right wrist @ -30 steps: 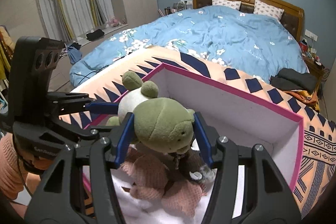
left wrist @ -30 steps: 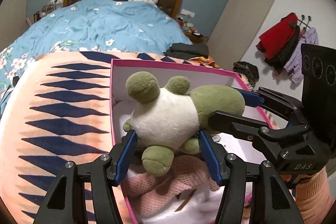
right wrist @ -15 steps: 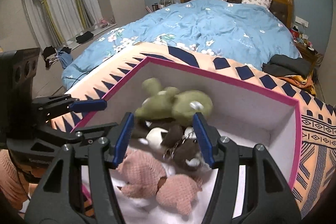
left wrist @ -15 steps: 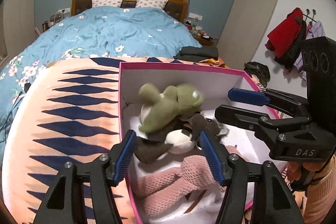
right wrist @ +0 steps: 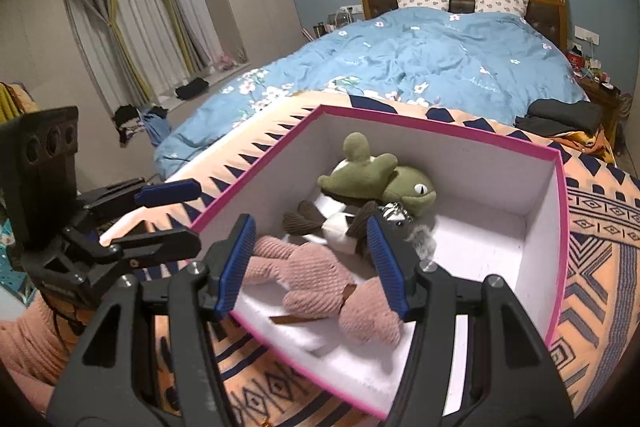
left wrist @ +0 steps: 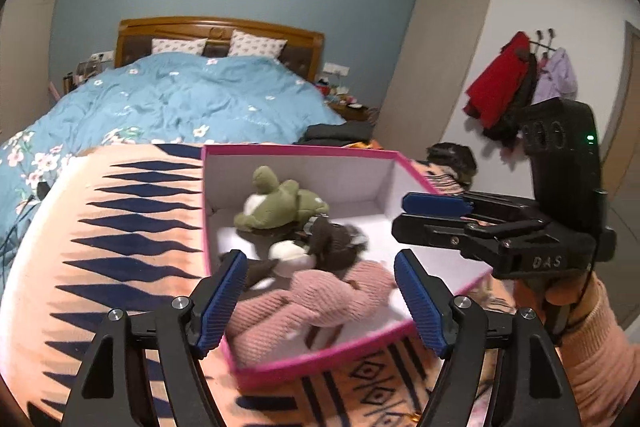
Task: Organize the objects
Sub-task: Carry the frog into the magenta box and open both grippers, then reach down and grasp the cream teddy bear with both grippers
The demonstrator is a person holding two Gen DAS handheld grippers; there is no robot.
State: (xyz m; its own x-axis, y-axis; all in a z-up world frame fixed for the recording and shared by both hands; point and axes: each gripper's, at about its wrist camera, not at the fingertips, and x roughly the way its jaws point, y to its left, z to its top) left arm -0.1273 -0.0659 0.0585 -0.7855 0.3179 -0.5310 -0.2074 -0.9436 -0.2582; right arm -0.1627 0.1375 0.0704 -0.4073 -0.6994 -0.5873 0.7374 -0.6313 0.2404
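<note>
A green frog plush lies on its side in a white box with a pink rim. It rests on a brown plush, with a pink knitted plush nearer to me. My left gripper hovers over the box's near left corner. Its jaws are opening, with nothing pressed between them. My right gripper is open above the box's near side, clear of the toys.
The box sits on an orange blanket with dark blue diamonds at the foot of a bed with a blue floral duvet. Dark folded clothes lie behind the box. Coats hang on the right wall and curtains cover the window.
Both grippers let go of the green frog and it dropped into the box onto the other toys. Both grippers drew back from the box, and the left jaws spread wider.
</note>
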